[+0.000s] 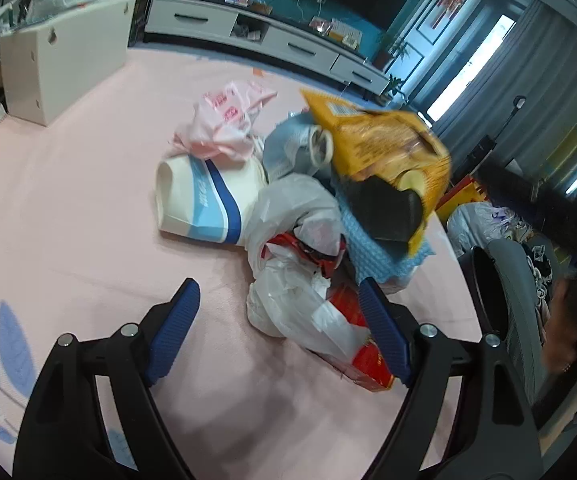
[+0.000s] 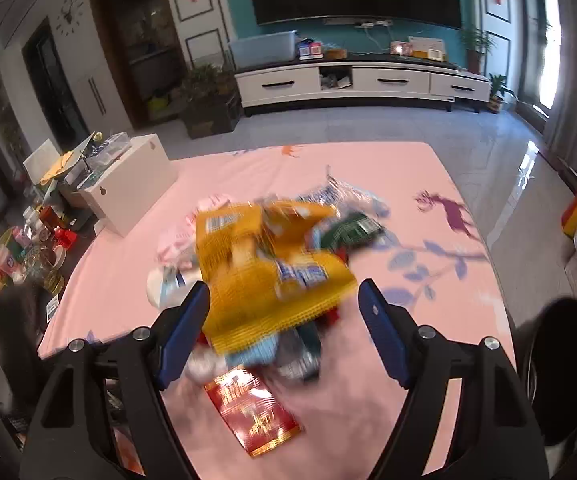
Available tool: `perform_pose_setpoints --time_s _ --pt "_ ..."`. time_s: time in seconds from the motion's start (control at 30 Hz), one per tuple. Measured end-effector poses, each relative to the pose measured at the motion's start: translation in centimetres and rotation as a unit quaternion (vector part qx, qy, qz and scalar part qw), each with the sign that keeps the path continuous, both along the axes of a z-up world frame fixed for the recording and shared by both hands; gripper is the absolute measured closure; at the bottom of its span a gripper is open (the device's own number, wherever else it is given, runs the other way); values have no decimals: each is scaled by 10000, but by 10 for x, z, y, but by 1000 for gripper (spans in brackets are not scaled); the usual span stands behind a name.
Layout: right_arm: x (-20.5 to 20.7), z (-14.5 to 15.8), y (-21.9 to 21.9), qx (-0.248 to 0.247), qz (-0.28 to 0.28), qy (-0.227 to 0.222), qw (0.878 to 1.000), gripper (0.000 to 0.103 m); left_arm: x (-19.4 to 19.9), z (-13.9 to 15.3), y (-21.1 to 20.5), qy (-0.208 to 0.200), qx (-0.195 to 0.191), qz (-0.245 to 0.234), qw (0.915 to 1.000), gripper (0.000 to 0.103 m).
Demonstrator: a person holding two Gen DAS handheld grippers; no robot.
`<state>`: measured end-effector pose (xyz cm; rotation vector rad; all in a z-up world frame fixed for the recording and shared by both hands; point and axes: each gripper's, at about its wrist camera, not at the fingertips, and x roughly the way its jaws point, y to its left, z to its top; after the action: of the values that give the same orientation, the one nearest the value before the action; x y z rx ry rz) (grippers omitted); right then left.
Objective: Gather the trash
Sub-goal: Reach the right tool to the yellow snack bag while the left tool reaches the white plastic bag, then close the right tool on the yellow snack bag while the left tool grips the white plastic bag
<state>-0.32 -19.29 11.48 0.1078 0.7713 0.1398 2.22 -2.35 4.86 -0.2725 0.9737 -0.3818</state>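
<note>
A heap of trash lies on a table under a pink cloth (image 1: 68, 240). In the left wrist view it holds a white and blue paper tub (image 1: 200, 204), a pink plastic bag (image 1: 224, 120), a yellow snack bag (image 1: 384, 140), a blue cloth (image 1: 372, 256), a crumpled white plastic bag (image 1: 296, 304) and a red packet (image 1: 364, 356). My left gripper (image 1: 278, 292) is open around the white bag; its right finger lies against the red packet. My right gripper (image 2: 284, 286) is open, with the blurred yellow snack bag (image 2: 264, 272) between its fingers. A red packet (image 2: 252, 416) lies below it.
A white box (image 1: 68, 68) stands at the table's far left edge (image 2: 128, 184). A dark round bin (image 1: 488, 288) sits just off the right edge (image 2: 564, 364). Bottles and jars (image 2: 28, 256) crowd the left. A white TV cabinet (image 2: 368, 80) lines the far wall.
</note>
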Motion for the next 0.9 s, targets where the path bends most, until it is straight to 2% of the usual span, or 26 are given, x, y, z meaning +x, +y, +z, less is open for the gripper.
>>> perform_pose_setpoints --time_s 0.13,0.2,0.3,0.4,0.47,0.53,0.67,0.77,0.9 --pt "40 -1 20 -278 180 355 9988 23 8 -16 -7 206 57 -54 9998 22" --pt "51 -4 29 -493 209 444 9976 10 12 -24 -11 296 76 -83 9995 22" --pt "62 -15 39 -827 252 617 9943 10 15 -30 -15 347 32 -142 9993 25" --pt "69 -29 40 -922 258 819 9920 10 17 -38 -21 358 43 -218 9991 36" --pt "70 -37 38 -951 260 885 9912 10 16 -41 -23 312 36 -199 9993 48" --pt "68 -40 36 -888 288 891 9916 17 14 -45 -25 309 56 -210 9993 63" --pt "61 -42 32 -746 416 919 9921 56 4 -44 -25 232 -43 -67 9997 69" --pt "49 -38 30 -797 390 762 9931 65 -6 -33 -19 110 15 65 9999 70" --pt "28 -29 19 -425 354 602 9967 68 -21 -14 -19 -114 122 155 9997 71"
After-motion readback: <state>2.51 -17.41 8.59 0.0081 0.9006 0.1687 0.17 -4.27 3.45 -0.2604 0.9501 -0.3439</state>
